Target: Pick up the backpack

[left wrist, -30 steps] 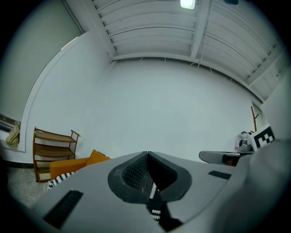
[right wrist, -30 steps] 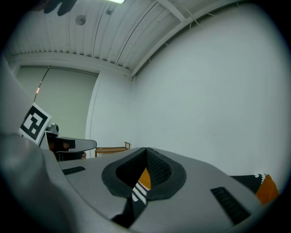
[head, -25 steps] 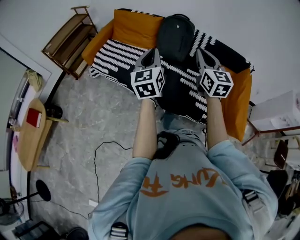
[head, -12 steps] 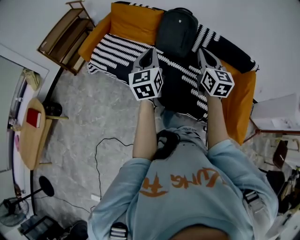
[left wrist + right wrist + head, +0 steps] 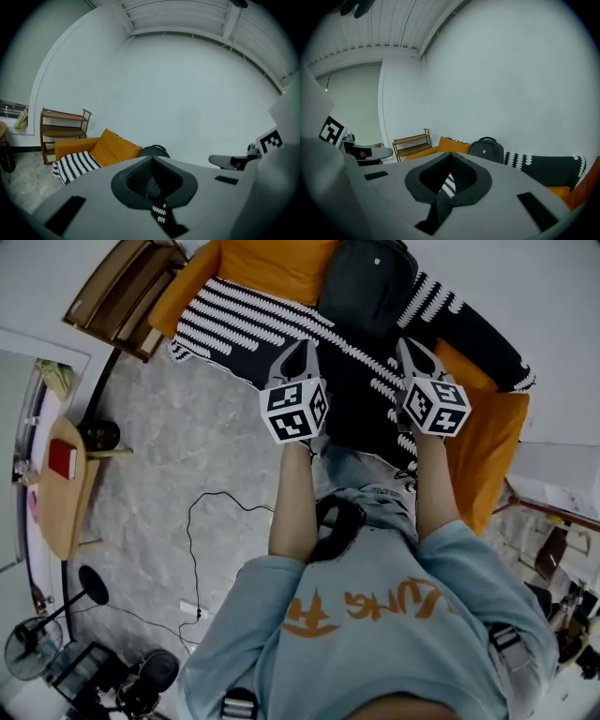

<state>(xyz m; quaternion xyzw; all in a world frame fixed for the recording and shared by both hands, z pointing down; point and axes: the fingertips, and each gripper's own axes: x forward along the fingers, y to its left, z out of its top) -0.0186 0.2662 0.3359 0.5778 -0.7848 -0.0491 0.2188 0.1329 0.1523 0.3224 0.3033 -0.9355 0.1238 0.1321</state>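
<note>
Head view: the backpack (image 5: 366,287) leans on the sofa (image 5: 483,442) back, so it stays up.
Left tongs (image 5: 303,345): pressed together, empty, aimed at it.
Right tongs (image 5: 407,345): same, well apart from it.
Next: probably open them to grab.

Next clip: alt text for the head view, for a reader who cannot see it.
Seen from above, a person holds the left gripper and right gripper, both shut and empty, out toward a dark backpack on an orange sofa draped with a black-and-white throw. A wooden shelf stands beside the sofa.
</note>
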